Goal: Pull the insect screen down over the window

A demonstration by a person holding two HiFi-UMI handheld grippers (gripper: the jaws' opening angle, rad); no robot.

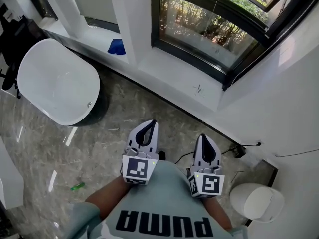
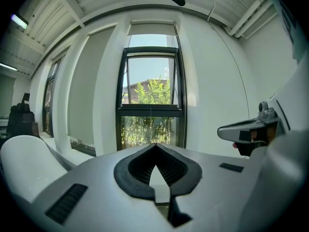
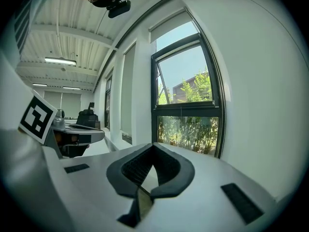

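Observation:
The dark-framed window point(image 1: 214, 26) stands ahead above a white sill point(image 1: 172, 76). In the left gripper view the window point(image 2: 150, 100) is straight ahead, with a pale rolled-up screen housing point(image 2: 152, 29) above its frame and a thin cord point(image 2: 150, 111) hanging down the middle of the glass. The right gripper view shows the same window point(image 3: 188, 105) and the housing point(image 3: 169, 27). My left gripper point(image 1: 149, 124) point(image 2: 155, 145) and right gripper point(image 1: 205, 137) point(image 3: 153, 144) are both shut and empty. They are held side by side close to my body, well short of the sill.
A white tub point(image 1: 57, 81) stands on the marble floor at the left. A blue object point(image 1: 117, 47) lies on the left sill. A white round bin point(image 1: 256, 201) and a black cable point(image 1: 234, 151) sit by the right wall. A small green item point(image 1: 77, 186) lies on the floor.

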